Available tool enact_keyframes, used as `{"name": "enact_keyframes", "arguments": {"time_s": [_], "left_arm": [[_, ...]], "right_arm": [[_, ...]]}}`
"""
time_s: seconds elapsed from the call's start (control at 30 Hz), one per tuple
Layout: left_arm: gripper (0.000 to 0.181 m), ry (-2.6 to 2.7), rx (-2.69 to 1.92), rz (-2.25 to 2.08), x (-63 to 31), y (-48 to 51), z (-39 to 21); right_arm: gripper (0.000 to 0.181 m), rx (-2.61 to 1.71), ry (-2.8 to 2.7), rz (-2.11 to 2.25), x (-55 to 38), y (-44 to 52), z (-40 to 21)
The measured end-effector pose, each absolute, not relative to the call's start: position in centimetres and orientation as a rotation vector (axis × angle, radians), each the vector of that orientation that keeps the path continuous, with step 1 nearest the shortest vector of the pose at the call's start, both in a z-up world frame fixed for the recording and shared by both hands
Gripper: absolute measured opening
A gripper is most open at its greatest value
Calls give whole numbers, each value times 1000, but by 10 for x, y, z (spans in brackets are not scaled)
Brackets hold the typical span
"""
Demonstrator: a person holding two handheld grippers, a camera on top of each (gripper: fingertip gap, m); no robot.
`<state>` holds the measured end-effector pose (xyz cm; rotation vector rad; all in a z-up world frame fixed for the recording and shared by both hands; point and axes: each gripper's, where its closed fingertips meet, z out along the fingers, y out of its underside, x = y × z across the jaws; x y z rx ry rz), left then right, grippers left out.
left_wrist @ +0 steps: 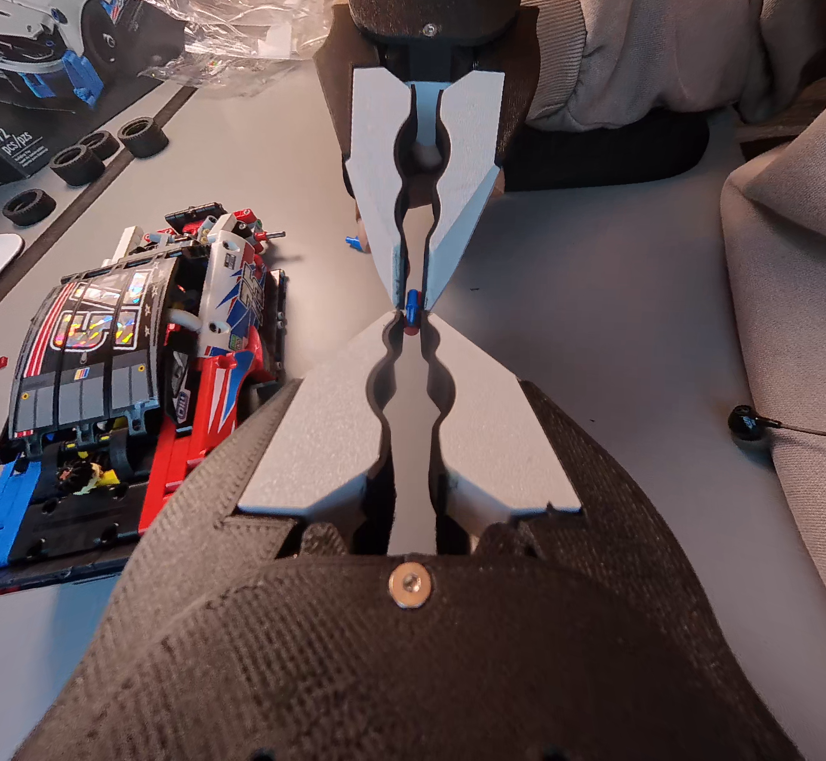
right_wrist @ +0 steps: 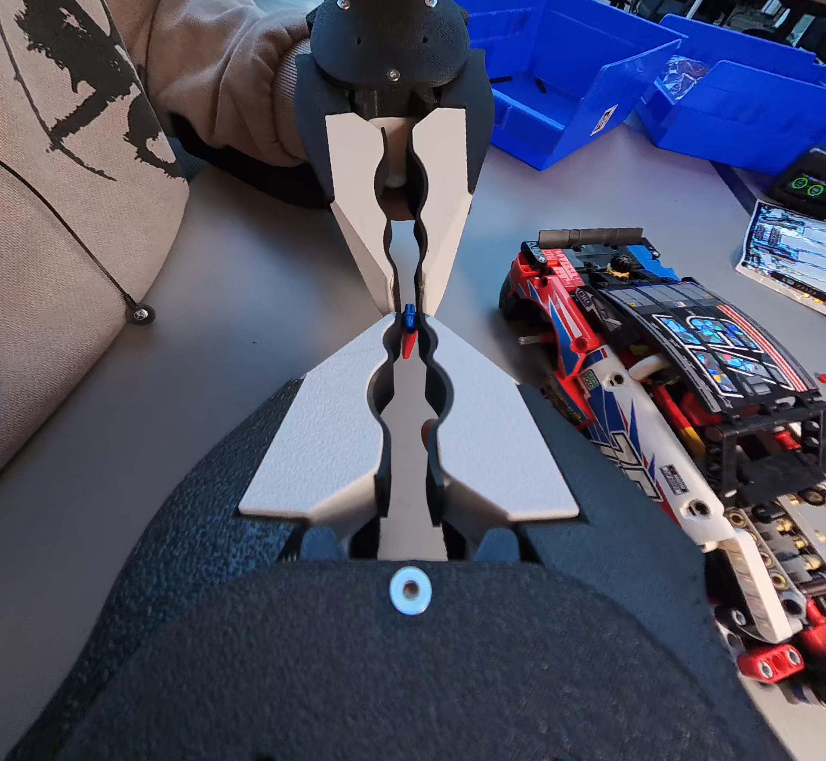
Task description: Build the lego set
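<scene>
We have the two grippers meeting tip to tip above the grey table (left_wrist: 581,292), and between them sit two tiny pieces: a blue pin (left_wrist: 412,299) and a small red piece (left_wrist: 410,328). In the left wrist view the left gripper (left_wrist: 410,323) is pinched on the red piece, while the right gripper (left_wrist: 412,298) opposite us clamps the blue pin; the right wrist view shows the same pairing from the other side, with the pin (right_wrist: 408,315) and the red piece (right_wrist: 408,342) in line. We judge that we are pressing pin and piece together in mid-air, and the danger lies there: both grips hold by the very fingertips, so a slight misalignment or twist could pop either piece out and send it skittering across the table or into the sleeve (left_wrist: 625,24) nearby. Pushing too hard could also make the pin pivot in the jaws. The partly built race car (left_wrist: 147,350) lies on its side just beside us, well clear of the tips. We cannot make out whether the pin is already seated in the red piece, what shape that piece truly has, or which hole on the car it is meant for; the loose tyres (left_wrist: 76,163) and another blue pin (left_wrist: 353,241) are half hidden behind the fingers.
</scene>
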<state>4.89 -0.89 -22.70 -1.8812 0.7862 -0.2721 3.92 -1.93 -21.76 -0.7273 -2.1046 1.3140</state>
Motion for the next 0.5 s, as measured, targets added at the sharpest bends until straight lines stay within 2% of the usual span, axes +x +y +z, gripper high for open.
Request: {"name": "enact_keyframes", "arguments": {"time_s": [0.17,0.5], "left_arm": [[5,796,-1877,-271,50,-10,-226],[5,765,-1863,-343,51,-12,-220]], "right_arm": [[11,-716,-2112,1351,42,-21,-217],[9,-700,-2070,1396,41,-23,-212]]}}
